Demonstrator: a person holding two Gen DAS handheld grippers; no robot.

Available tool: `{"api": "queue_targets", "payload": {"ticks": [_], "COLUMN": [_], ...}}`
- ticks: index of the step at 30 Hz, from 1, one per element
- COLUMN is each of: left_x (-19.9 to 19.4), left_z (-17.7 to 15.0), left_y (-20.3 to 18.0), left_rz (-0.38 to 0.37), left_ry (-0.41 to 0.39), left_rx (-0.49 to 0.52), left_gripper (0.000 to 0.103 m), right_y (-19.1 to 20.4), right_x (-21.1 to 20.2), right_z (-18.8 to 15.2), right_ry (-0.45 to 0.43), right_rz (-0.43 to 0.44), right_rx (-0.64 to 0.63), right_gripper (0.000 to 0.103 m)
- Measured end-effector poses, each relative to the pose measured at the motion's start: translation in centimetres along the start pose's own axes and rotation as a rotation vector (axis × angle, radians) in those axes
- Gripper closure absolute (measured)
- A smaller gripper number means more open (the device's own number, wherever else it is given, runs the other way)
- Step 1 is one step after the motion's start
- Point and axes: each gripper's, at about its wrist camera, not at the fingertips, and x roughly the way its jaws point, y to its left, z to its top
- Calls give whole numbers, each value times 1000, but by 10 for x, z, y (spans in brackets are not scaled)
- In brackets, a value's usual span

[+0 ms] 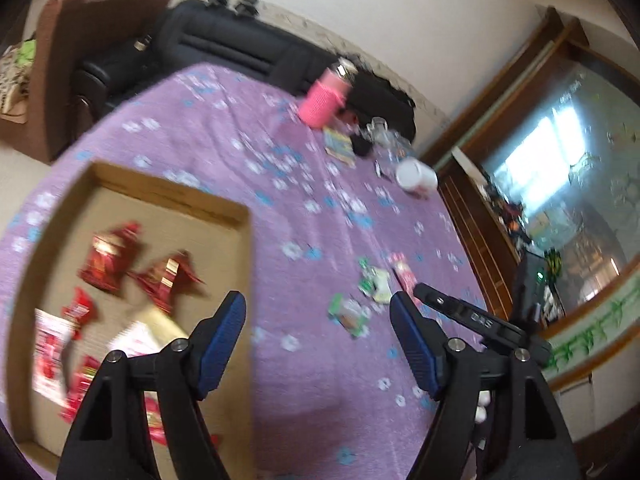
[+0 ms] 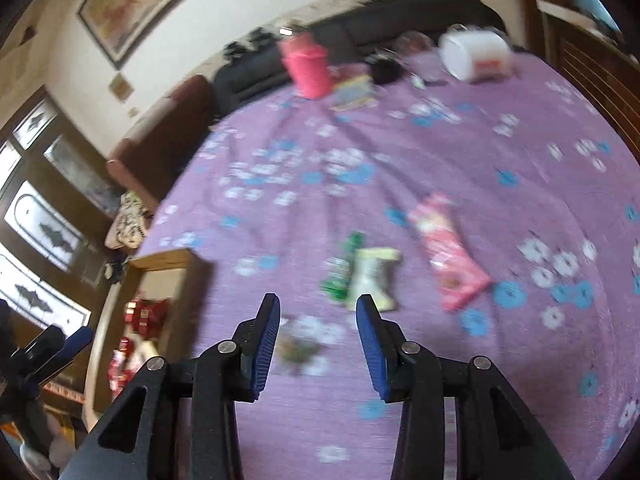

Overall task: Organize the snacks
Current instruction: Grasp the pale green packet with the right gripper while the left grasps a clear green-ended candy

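A cardboard box (image 1: 236, 216) is sitting at the left side of the desk (image 1: 320, 380), which is wearing a purple cloth with white and blue flowers. Inside the box several snack packets are lying: two red packets (image 1: 108, 256) at the far part, and more red and pink ones (image 1: 52, 344) at the near part, all blurred.

The left gripper (image 1: 318, 344) is hanging over the right edge of the box, and its blue pads (image 1: 222, 344) are standing wide apart with nothing between them.

To the right of the box, on the bare cloth, three or four loose snacks are lying close together: a green packet (image 2: 344, 268), a pale packet (image 2: 374, 276) touching it, and a pink packet (image 2: 448, 252) a little more to the right. One more blurred packet (image 2: 300, 344) is lying near the right gripper (image 2: 318, 344). The right gripper is hovering above this packet, with its pads partly spread and holding nothing.

At the far side of the desk a pink cup (image 2: 306, 68) is standing, and beside it a colourful flat pack (image 2: 354, 90). More to the right a white tub (image 2: 476, 58) is lying on its side. Behind the desk a dark sofa (image 1: 224, 48) is standing against the wall.
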Motion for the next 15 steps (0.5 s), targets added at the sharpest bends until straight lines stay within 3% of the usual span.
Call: {"api": "queue_targets", "payload": {"ticks": [5, 11, 12, 13, 15], "left_x": [41, 69, 75, 81, 93], "left_z": [-16, -26, -26, -27, -29], "left_y": [-22, -26, -26, -26, -27], "left_rz": [11, 50, 54, 57, 57], "left_ry": [97, 149, 160, 174, 199], "left_rx": [31, 24, 22, 17, 9], "left_gripper": [29, 29, 29, 29, 29], "right_y": [-15, -19, -20, -20, -23], "right_x": [26, 64, 69, 69, 67], "right_z": [3, 14, 13, 12, 10], "right_ry": [16, 42, 48, 30, 18], "right_rz": [-9, -102, -111, -124, -127], "right_rx": [27, 32, 26, 15, 4], "right_gripper": [60, 61, 63, 78, 78]}}
